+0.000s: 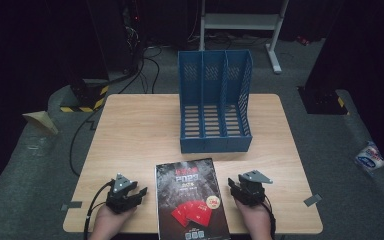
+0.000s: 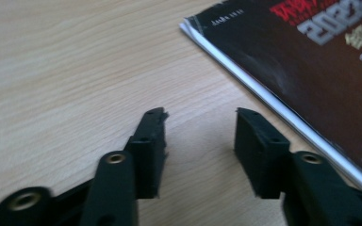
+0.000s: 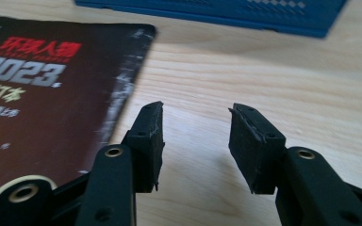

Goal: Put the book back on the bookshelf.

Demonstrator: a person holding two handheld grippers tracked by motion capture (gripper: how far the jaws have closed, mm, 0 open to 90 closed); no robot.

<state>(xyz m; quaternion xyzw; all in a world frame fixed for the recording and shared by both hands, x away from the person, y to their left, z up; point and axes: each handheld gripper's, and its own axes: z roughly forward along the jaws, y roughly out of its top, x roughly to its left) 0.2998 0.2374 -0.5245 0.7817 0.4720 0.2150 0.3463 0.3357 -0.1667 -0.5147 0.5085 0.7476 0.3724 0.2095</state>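
my left fingers [image 1: 139, 192] sit near the table's [image 1: 130, 130] front edge, spread with bare wood between them and nothing pinched. in the left gripper view the left fingers [image 2: 200, 113] point along the tabletop, and the book's [image 2: 320, 70] white page edge runs slantwise just past the right-hand fingertip, close beside it but not touching.

my right fingers [image 1: 231, 186] rest on the other side of the book [image 1: 190, 197], also spread and empty. in the right gripper view the right fingers [image 3: 195, 110] frame open wood, with the book's worn dark cover [image 3: 52, 94] lying just beside the left-hand fingertip; i cannot tell whether that finger touches the cover's edge.

the book lies flat between my two hands, its near end hanging slightly over the table's front edge, its far end pointing at the blue file rack [image 1: 214, 100]. the high view gives me the red cards printed on the cover's lower half; the gripper views give the scuffed corner and the large lettering instead.

there is free wood to the left of the left fingers and to the right of the right ones, right out to the table's side edges. farther on, a strip of bare table separates the book's far edge from the rack's low front wall [image 3: 207, 12]. the rack stands upright at the far middle of the table, three open slots facing me.
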